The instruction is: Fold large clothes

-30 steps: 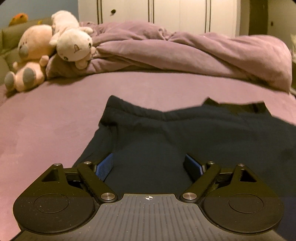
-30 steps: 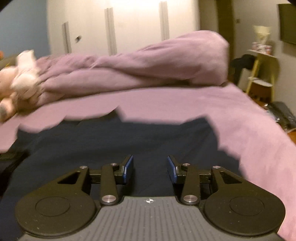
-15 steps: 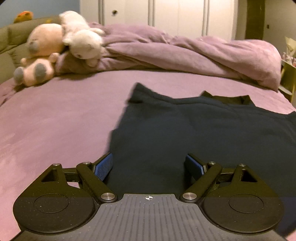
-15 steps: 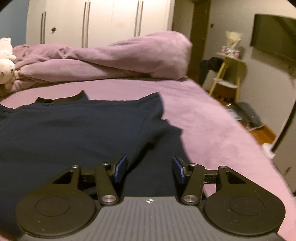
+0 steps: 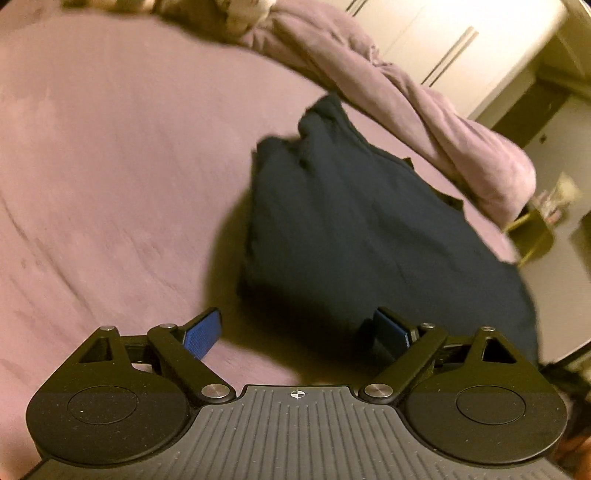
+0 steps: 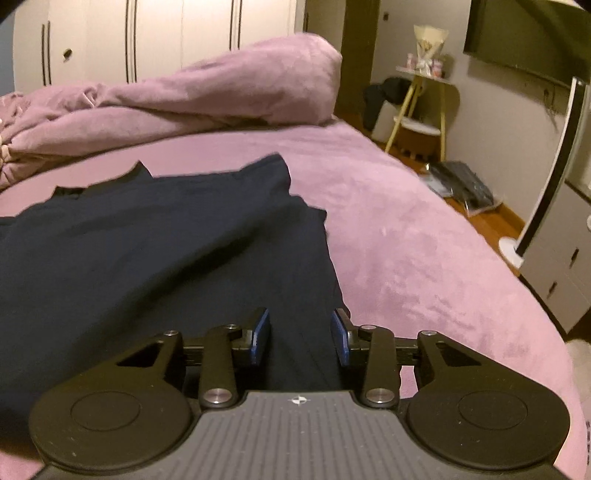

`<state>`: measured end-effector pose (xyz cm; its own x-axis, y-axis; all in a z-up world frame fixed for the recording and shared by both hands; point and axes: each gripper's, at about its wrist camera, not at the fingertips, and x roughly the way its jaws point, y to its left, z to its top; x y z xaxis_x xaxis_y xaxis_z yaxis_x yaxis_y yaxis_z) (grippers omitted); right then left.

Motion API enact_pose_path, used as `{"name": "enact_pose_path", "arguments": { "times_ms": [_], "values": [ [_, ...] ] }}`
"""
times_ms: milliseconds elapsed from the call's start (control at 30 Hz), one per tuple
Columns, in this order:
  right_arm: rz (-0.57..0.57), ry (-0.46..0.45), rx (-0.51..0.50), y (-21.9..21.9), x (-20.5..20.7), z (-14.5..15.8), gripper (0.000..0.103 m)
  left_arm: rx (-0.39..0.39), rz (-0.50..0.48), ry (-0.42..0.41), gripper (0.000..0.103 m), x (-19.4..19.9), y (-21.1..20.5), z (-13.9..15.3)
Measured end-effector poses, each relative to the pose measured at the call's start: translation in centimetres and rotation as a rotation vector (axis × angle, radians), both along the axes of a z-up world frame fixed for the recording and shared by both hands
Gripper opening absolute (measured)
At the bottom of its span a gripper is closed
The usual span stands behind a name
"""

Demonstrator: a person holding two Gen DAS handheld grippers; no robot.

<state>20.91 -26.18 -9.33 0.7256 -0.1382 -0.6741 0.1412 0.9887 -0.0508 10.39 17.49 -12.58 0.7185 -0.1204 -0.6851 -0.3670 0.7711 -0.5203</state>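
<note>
A large dark navy garment (image 5: 351,229) lies spread flat on the purple bed (image 5: 110,166). My left gripper (image 5: 295,325) is wide open at the garment's near left edge: the left pad is over bare sheet, the right pad over dark cloth. The view is tilted and blurred. In the right wrist view the garment (image 6: 166,251) fills the left half. My right gripper (image 6: 300,328) hovers over its near right edge. Its jaws are closing, with dark cloth lying in the gap between them, and the pads do not press on it.
A bunched purple duvet (image 6: 221,92) lies across the far side of the bed, with white wardrobe doors (image 6: 147,33) behind. The bed's edge drops off at the right to a wooden floor with a yellow-legged side table (image 6: 421,107) and a dark bag (image 6: 461,181).
The left view has swung left and rolled, so the garment's left edge now sits between the left jaws. The right jaws have narrowed and sit a little further right over the garment's right edge.
</note>
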Motion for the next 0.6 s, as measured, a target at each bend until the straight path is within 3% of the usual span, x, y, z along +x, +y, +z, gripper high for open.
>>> {"name": "enact_pose_path", "arguments": {
  "times_ms": [133, 433, 567, 600],
  "values": [
    [0.023, -0.033, 0.003, 0.6, -0.5, 1.4, 0.033, -0.169, 0.038, -0.033, 0.093, 0.9, 1.0, -1.9],
    [0.023, -0.123, 0.017, 3.2, -1.1, 3.9, 0.032, -0.386, 0.158, -0.077, 0.092, 4.5, 3.2, -3.7],
    [0.182, -0.137, 0.039, 6.3, -1.2, 4.4, 0.031, -0.443, 0.188, -0.093, 0.087, 4.8, 3.9, -4.2],
    [0.230, -0.126, 0.046, 7.4, -1.2, 4.2, 0.029, -0.450, 0.194, -0.091, 0.081, 4.8, 4.0, -4.3]
  ]
}}
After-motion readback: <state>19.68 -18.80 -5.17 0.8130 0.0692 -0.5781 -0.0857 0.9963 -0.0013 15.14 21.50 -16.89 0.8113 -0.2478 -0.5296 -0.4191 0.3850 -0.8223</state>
